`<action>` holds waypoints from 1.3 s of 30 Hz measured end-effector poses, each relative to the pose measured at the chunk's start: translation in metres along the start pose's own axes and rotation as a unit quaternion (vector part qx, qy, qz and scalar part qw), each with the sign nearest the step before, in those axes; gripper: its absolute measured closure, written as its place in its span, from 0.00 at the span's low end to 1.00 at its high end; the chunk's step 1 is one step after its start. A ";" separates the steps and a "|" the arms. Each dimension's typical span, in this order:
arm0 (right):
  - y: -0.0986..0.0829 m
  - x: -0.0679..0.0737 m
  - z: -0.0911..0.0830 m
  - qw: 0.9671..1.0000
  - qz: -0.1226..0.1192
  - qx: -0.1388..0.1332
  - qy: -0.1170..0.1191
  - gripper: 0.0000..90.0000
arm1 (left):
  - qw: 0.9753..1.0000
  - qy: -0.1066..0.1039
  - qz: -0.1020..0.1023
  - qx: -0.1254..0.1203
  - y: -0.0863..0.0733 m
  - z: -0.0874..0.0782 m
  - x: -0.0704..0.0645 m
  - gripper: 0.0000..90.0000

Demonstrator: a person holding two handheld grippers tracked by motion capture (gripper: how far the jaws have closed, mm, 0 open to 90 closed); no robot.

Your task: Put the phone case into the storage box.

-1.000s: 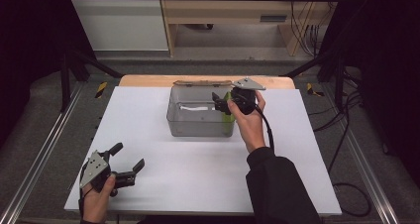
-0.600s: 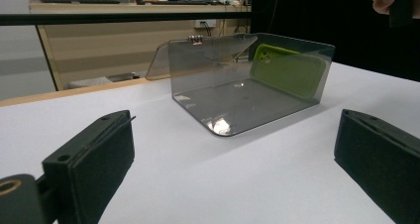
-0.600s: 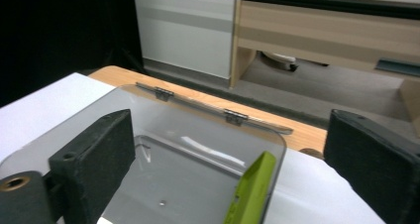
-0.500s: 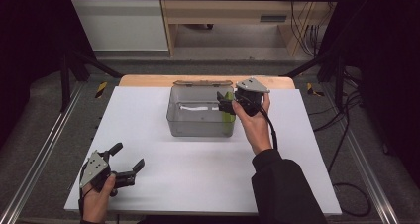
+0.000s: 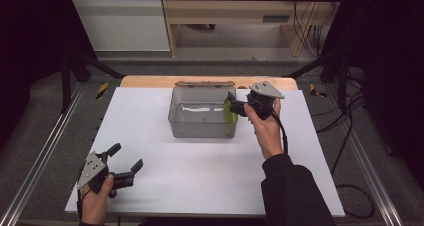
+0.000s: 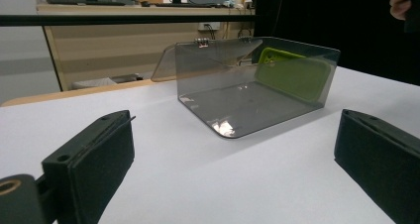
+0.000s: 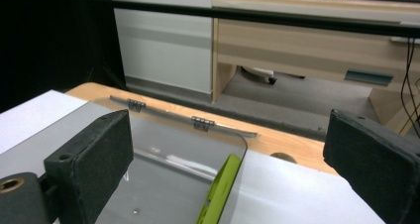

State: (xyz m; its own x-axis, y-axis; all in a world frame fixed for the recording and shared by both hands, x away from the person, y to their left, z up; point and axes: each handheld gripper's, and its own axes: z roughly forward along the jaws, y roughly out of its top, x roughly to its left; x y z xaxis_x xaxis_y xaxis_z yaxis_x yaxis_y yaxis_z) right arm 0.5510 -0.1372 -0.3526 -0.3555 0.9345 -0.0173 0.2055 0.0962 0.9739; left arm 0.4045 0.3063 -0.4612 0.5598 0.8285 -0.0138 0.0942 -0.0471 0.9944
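Observation:
A clear grey box [image 5: 200, 128] stands open at the table's middle back, its lid [image 5: 204, 83] folded behind. Inside it, a green phone case [image 5: 229, 117] leans upright against the right wall. My right gripper [image 5: 234, 105] hovers just above that right wall, open, with nothing between its jaws. In the right gripper view the case's edge [image 7: 218, 194] and the box [image 7: 148, 184] lie below the open right gripper [image 7: 230, 149]. My left gripper [image 5: 127, 157] rests open near the front left corner. From the open left gripper [image 6: 233, 154] I see the box [image 6: 213, 85] and case [image 6: 292, 78] farther off.
The white tabletop [image 5: 200, 176] has a wooden strip [image 5: 145, 81] along its far edge. Metal rails [image 5: 45, 151] run along both sides. A desk and cabinet [image 5: 120, 21] stand beyond the table.
My right gripper has drawn a little to the right, away from the box's inside. The green case stays leaning in the box. The left gripper has not moved.

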 end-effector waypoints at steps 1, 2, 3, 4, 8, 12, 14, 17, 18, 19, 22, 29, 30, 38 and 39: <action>0.000 -0.002 -0.002 1.000 0.001 -0.004 0.000 0.06 | 1.000 0.001 -0.001 -0.001 0.000 -0.001 0.001 0.02; 0.000 -0.004 -0.004 1.000 0.002 -0.006 0.000 0.06 | 1.000 0.003 -0.002 -0.002 0.000 -0.001 0.002 0.02; 0.000 -0.005 -0.006 1.000 0.005 -0.008 0.000 0.06 | 1.000 0.004 -0.003 -0.003 0.000 -0.002 0.003 0.02; -0.001 -0.007 -0.008 1.000 0.004 -0.009 0.001 0.06 | 1.000 0.005 -0.004 -0.003 0.000 -0.002 0.003 0.02; -0.004 -0.015 -0.015 1.000 0.008 -0.013 0.000 0.06 | 1.000 0.010 -0.005 -0.004 0.000 -0.003 0.006 0.02; -0.009 -0.022 -0.021 1.000 0.011 -0.012 -0.003 0.06 | 1.000 0.015 -0.012 -0.008 0.000 -0.005 0.009 0.02; -0.012 -0.025 -0.025 1.000 0.013 -0.011 -0.006 0.06 | 1.000 0.016 -0.011 -0.008 0.000 -0.005 0.010 0.02; -0.016 -0.029 -0.029 1.000 0.012 -0.009 -0.003 0.06 | 1.000 0.016 -0.012 -0.009 0.000 -0.005 0.010 0.02; -0.017 -0.030 -0.031 1.000 0.010 -0.009 -0.003 0.06 | 1.000 0.017 -0.012 -0.008 0.000 -0.005 0.009 0.02; -0.018 -0.032 -0.033 1.000 0.008 -0.006 -0.003 0.06 | 1.000 0.016 -0.011 -0.008 0.000 -0.005 0.009 0.02; -0.022 -0.035 -0.039 1.000 0.006 -0.005 -0.003 0.06 | 1.000 0.017 -0.011 -0.007 0.000 -0.005 0.010 0.02; -0.031 -0.046 -0.054 1.000 0.007 -0.005 -0.012 0.07 | 1.000 0.015 -0.009 -0.005 0.000 -0.004 0.008 0.02; -0.033 -0.048 -0.057 1.000 0.008 -0.004 -0.013 0.07 | 1.000 0.013 -0.006 -0.004 0.000 -0.004 0.008 0.02; -0.047 -0.058 -0.074 1.000 0.009 -0.003 -0.012 0.06 | 1.000 0.015 -0.007 -0.002 -0.001 -0.004 0.007 0.02; -0.049 -0.058 -0.076 1.000 0.008 -0.003 -0.012 0.06 | 1.000 0.017 -0.008 -0.003 -0.001 -0.003 0.006 0.02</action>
State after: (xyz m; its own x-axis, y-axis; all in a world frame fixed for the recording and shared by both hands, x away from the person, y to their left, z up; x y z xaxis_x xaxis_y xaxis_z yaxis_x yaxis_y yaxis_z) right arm 0.4926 -0.2221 -0.3818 -0.3307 0.9437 -0.0062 0.2063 0.0787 0.9753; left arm 0.4051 0.3135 -0.4619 0.5305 0.8473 -0.0258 0.0985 -0.0314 0.9946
